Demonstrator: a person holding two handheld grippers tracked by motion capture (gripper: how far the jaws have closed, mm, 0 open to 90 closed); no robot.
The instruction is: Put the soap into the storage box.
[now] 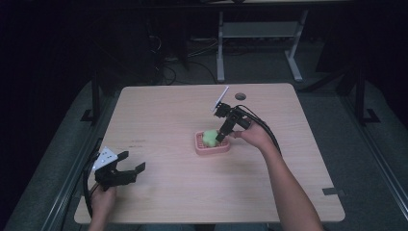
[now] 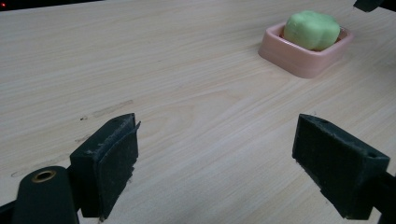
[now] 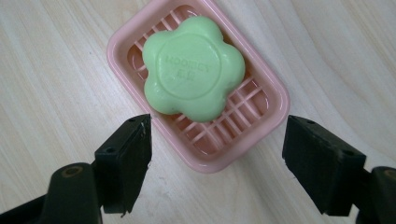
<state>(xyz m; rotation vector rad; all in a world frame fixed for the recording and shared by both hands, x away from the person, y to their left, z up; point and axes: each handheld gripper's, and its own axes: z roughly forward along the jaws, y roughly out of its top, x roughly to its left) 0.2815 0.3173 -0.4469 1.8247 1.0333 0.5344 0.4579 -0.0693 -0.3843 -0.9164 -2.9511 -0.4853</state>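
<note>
A green flower-shaped soap [image 3: 193, 68] lies in a pink slatted soap dish [image 3: 266, 88] near the middle of the wooden table. In the high view the soap [image 1: 210, 138] and the dish [image 1: 211, 150] sit just left of my right gripper [image 1: 222, 138]. That right gripper [image 3: 217, 158] hangs open above the dish's near end, its jaws wide apart and holding nothing. My left gripper [image 1: 129, 164] rests open near the table's front left corner, far from the dish. From the left gripper [image 2: 217, 163], the dish [image 2: 299, 60] and soap [image 2: 312, 30] appear at the upper right.
The wooden table [image 1: 168, 115] has a round cable hole [image 1: 240, 96] near its far edge. A dark tape mark [image 1: 333, 191] sits at the front right corner. Beyond the table stand desk legs [image 1: 220, 48] and cables on a dark floor.
</note>
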